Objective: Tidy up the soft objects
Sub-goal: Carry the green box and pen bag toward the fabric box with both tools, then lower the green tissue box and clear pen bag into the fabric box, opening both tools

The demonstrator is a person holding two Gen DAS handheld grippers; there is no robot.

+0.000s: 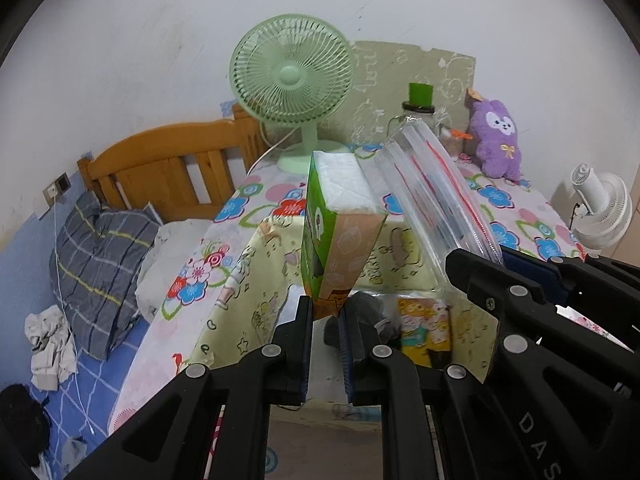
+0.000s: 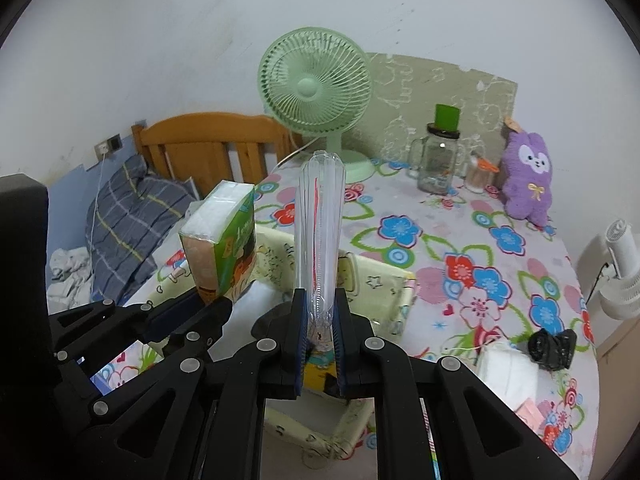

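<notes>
My left gripper is shut on a green and orange tissue pack and holds it upright above a pale yellow fabric storage box. The pack also shows in the right wrist view. My right gripper is shut on a folded clear plastic bag with a red strip, held upright over the same box. The bag also shows in the left wrist view. Dark and yellow items lie inside the box. A purple plush toy stands at the table's back right.
A green desk fan, a glass jar with a green lid and a small cup stand at the back of the flower-patterned table. A white packet and a black bundle lie at the right. A bed with a plaid pillow is to the left.
</notes>
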